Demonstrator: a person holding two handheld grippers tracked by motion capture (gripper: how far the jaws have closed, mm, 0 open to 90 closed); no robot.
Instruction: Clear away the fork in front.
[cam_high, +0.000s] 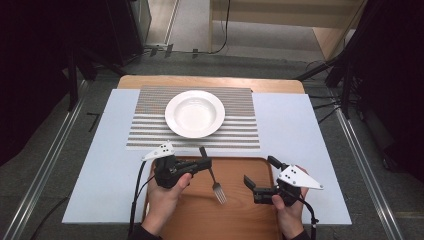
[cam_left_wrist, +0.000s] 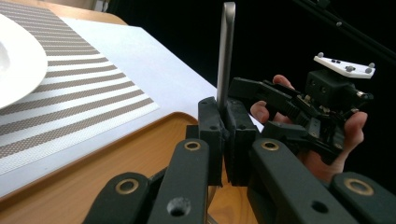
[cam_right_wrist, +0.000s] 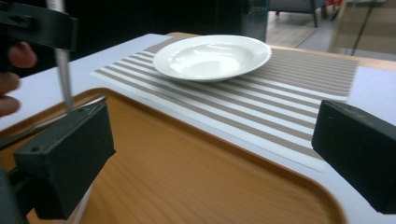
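Observation:
A metal fork is over the wooden tray, tines toward me and handle end toward the plate. My left gripper is shut on its handle; in the left gripper view the handle rises from between the closed pads. I cannot tell whether the tines touch the tray. My right gripper is open to the right of the fork, apart from it, with nothing between its jaws over the tray. In the right gripper view, the fork and left gripper sit at upper left.
A white deep plate rests on a striped placemat just beyond the tray. Both lie on a pale sheet covering the table. Dark stands and cables flank the table on the floor.

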